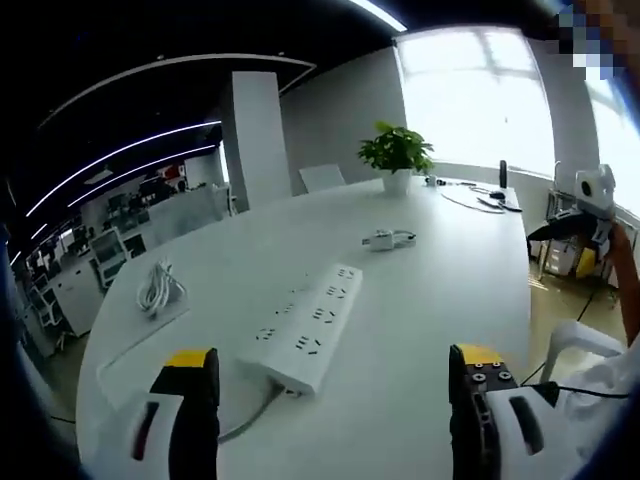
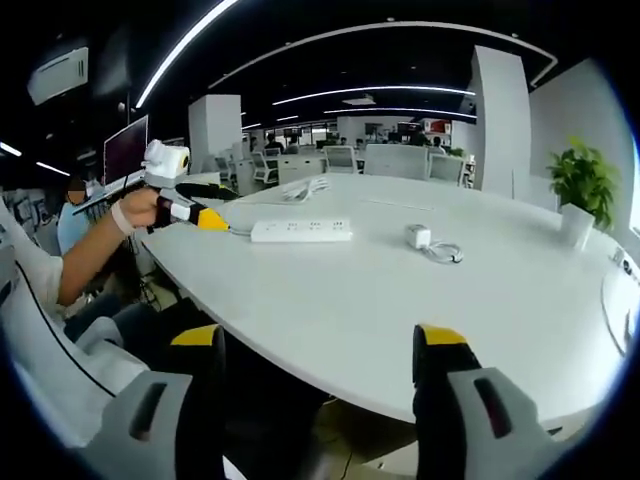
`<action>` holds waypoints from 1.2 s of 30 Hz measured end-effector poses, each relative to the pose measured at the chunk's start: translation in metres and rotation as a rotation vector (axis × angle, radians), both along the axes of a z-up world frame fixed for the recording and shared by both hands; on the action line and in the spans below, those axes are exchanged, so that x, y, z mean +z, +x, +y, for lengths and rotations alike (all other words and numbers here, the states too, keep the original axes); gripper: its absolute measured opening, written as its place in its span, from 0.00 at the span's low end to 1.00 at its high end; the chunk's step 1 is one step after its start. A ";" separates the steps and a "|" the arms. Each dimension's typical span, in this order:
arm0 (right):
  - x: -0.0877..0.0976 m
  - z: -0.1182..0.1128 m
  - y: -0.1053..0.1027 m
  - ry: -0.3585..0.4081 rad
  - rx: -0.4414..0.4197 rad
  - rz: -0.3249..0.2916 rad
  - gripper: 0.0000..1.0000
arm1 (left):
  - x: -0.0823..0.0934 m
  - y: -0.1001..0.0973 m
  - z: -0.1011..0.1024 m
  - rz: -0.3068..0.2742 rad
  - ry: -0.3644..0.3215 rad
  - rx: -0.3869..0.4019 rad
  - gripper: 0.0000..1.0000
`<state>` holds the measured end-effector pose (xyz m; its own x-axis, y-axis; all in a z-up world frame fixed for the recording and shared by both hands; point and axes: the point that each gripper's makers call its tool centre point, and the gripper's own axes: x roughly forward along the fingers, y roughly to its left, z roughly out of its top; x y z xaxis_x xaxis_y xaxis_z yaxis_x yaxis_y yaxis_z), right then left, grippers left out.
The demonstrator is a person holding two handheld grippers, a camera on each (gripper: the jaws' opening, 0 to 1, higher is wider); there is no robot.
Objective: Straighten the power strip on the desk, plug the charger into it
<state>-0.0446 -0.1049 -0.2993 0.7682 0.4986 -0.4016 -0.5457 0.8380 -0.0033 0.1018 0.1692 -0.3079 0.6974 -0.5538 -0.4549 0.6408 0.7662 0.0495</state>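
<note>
A long white power strip (image 1: 305, 327) lies askew on the round white table (image 1: 420, 320), its grey cord leaving the near end toward me. My left gripper (image 1: 335, 385) is open just short of that end, nothing between its yellow-tipped fingers. Farther off rests the white charger (image 1: 382, 239) with its coiled cable. In the right gripper view the power strip (image 2: 301, 230) and charger (image 2: 418, 236) sit mid-table. My right gripper (image 2: 318, 350) is open at the table's near edge, well away from both. The left gripper (image 2: 200, 217), held by a hand, hovers beside the strip's left end.
A coiled white cable (image 1: 157, 287) lies at the table's left. A potted plant (image 1: 396, 155) stands at the far rim, with cables and a dark item (image 1: 497, 195) to its right. A white chair (image 1: 575, 345) stands by the table. Office desks fill the background.
</note>
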 end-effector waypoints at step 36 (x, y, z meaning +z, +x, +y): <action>-0.035 -0.002 0.017 0.030 0.000 0.091 0.75 | -0.063 0.087 -0.022 0.071 0.116 -0.161 0.85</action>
<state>-0.0271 -0.1068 -0.3339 0.7291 0.5114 -0.4549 -0.5425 0.8370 0.0714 0.1883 0.1472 -0.3705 0.5682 -0.5962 -0.5672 0.7592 0.6457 0.0819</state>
